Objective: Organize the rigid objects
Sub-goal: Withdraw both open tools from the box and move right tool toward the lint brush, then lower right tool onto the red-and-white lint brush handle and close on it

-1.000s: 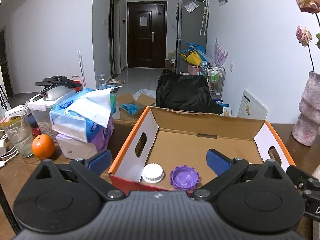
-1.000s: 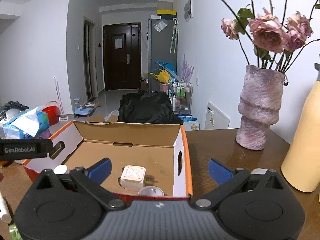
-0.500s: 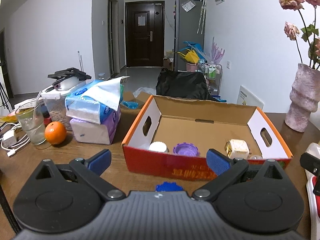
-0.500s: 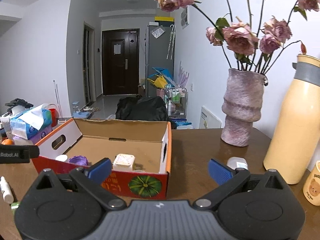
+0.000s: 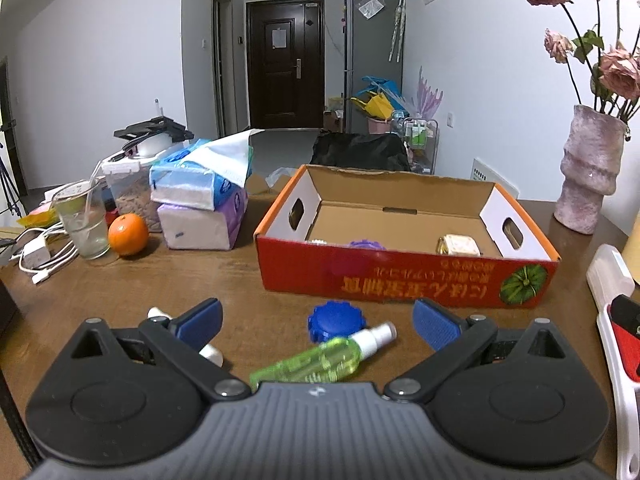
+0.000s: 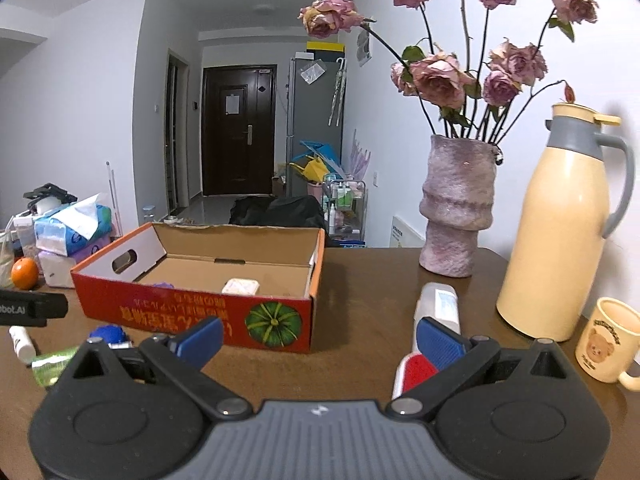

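An open red cardboard box (image 5: 404, 276) (image 6: 192, 308) stands on the brown table and holds a purple lid (image 5: 366, 245) and a cream square item (image 5: 458, 245) (image 6: 240, 286). In front of it lie a blue lid (image 5: 336, 322) (image 6: 107, 334), a green spray bottle (image 5: 320, 360) and a small white bottle (image 6: 21, 342). My left gripper (image 5: 318, 322) is open and empty above the spray bottle. My right gripper (image 6: 318, 338) is open and empty; a white and red lint brush (image 6: 430, 320) lies by its right finger.
Tissue packs (image 5: 200, 200), an orange (image 5: 128, 234), a glass (image 5: 82, 222) and cables (image 5: 44, 258) stand at the left. A vase with roses (image 6: 456, 208), a cream thermos jug (image 6: 560, 232) and a bear mug (image 6: 608, 340) stand at the right.
Both grippers have pulled back from over the box toward the table's near edge. The blue lid, spray bottle and lint brush have come into view.
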